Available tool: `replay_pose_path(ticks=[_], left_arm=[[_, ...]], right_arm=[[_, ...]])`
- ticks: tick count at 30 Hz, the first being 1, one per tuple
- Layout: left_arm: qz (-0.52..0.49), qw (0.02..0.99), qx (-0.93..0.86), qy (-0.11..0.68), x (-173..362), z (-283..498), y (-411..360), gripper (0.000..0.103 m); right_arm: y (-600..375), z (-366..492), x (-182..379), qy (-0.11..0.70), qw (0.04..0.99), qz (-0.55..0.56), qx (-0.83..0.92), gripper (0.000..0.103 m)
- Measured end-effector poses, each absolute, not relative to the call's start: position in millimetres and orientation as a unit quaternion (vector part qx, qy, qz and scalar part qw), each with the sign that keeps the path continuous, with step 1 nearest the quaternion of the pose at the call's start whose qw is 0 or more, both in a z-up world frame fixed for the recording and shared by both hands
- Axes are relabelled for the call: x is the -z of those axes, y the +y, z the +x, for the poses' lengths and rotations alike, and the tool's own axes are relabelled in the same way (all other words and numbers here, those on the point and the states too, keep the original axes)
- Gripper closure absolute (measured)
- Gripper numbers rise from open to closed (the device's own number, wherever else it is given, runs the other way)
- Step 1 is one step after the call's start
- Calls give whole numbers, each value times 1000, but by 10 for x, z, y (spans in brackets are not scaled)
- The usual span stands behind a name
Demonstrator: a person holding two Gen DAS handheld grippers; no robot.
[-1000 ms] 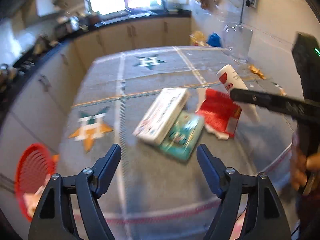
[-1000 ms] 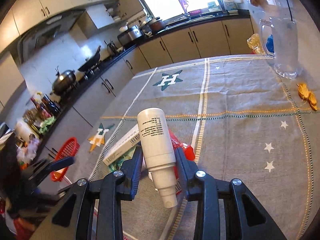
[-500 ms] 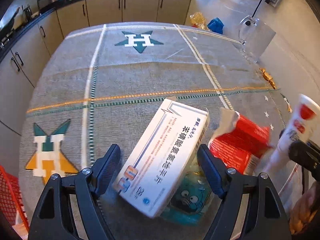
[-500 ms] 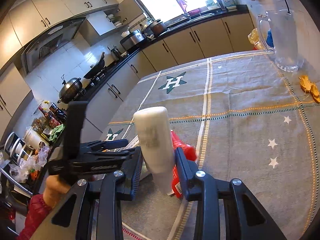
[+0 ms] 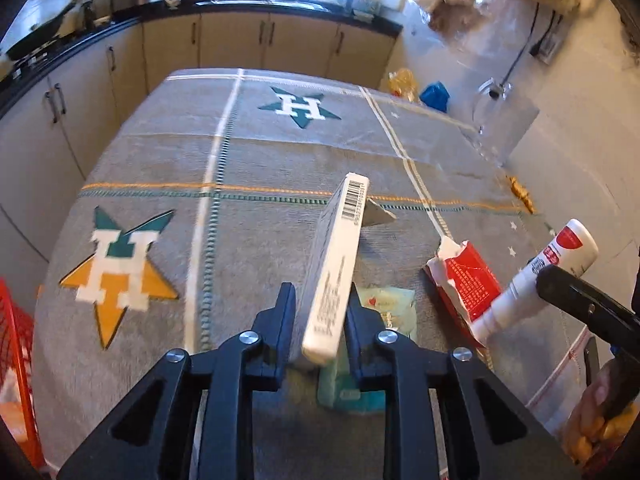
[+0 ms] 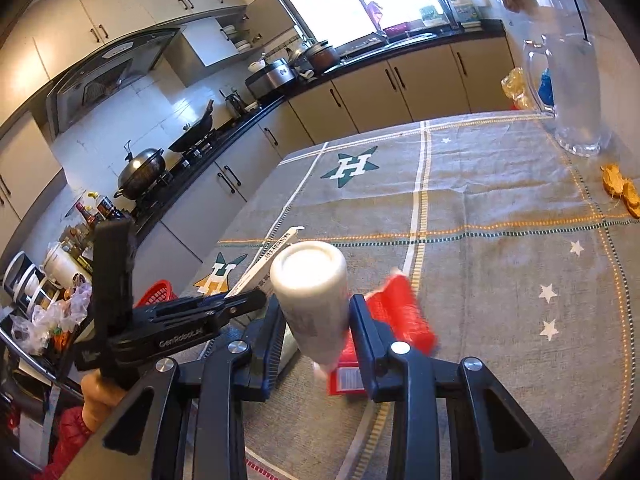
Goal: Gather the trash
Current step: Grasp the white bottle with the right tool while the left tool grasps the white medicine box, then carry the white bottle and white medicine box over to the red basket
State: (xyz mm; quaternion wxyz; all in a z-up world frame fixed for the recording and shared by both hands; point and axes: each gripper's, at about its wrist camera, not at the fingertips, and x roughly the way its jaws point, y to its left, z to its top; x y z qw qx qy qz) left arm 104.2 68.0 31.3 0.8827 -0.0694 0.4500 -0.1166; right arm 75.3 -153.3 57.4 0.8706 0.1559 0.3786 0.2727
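Observation:
My left gripper (image 5: 320, 308) has its jaws closing on a flat white box (image 5: 338, 264) with a barcode, tilted up on its edge off the table; the pads press its two faces. A teal packet (image 5: 384, 312) lies under it. A torn red carton (image 5: 466, 284) lies to the right. My right gripper (image 6: 316, 316) is shut on a white bottle (image 6: 310, 292), base toward the camera. In the left wrist view that bottle (image 5: 536, 272) hangs over the red carton. In the right wrist view the left gripper (image 6: 244, 300) shows with the box (image 6: 264, 264) in it.
A red mesh basket (image 5: 16, 360) stands off the table's left edge, also the red basket (image 6: 158, 292) in the right view. A clear glass jug (image 6: 568, 92) and orange scraps (image 6: 620, 188) are at the far right. Kitchen cabinets run behind the table. A hand (image 6: 100, 396) holds the left tool.
My left gripper came down over the white box, shut on it and tipped it up on edge. The right gripper kept still with the bottle.

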Motion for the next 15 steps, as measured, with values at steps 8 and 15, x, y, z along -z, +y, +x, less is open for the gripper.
replay_pose_path(ticks=[8,15], left_arm=[[-51,886,98,449,-265,1139,644,84],[-44,897,77,433,-182,1135,658,91]], right_arm=[[-1467,750,-571,375,874,142,-274,68],[-1457,734,-561,373,875,138,-277,68]])
